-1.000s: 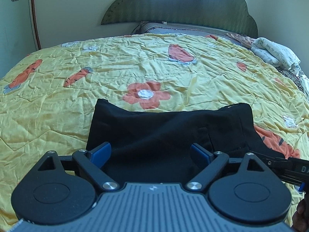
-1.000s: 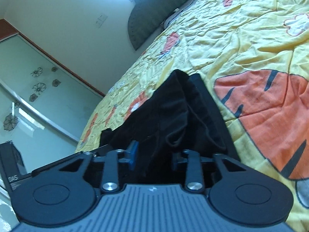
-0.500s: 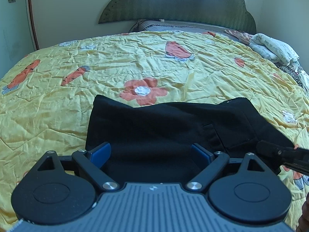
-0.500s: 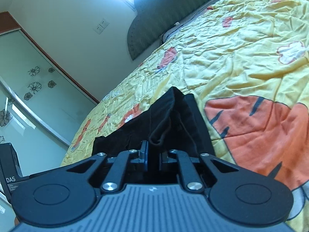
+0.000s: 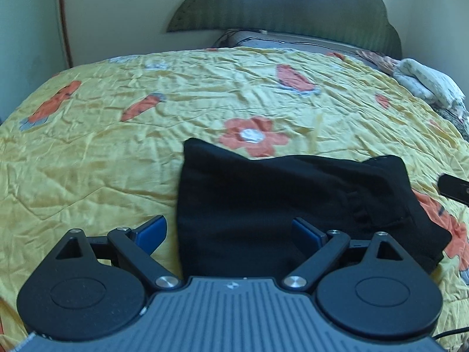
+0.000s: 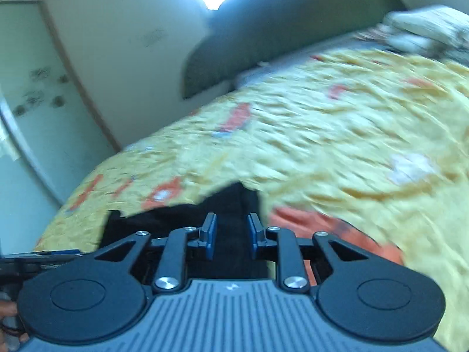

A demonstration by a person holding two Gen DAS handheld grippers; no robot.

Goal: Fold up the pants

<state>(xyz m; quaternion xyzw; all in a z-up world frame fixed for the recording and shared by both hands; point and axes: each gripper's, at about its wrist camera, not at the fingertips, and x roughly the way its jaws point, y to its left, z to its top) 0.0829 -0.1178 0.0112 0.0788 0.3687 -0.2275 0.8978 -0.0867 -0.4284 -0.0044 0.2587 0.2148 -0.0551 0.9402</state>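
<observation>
The black pants (image 5: 281,205) lie folded in a compact rectangle on the yellow floral bedspread (image 5: 117,146). My left gripper (image 5: 231,231) is open and empty, its blue pads spread wide over the near left edge of the pants. My right gripper (image 6: 231,230) is partly open and empty, above the right end of the pants (image 6: 181,220); its view is blurred by motion. A tip of the right gripper shows at the right edge of the left wrist view (image 5: 454,189).
A dark headboard (image 5: 293,6) and pillow stand at the far end of the bed. Crumpled white bedding (image 5: 425,85) lies at the far right. A wardrobe door with flower prints (image 6: 26,117) stands to the left.
My right gripper was shut on the pants half a second ago; now it has let go, opened a little and pulled back. The left gripper shifted left, staying open.
</observation>
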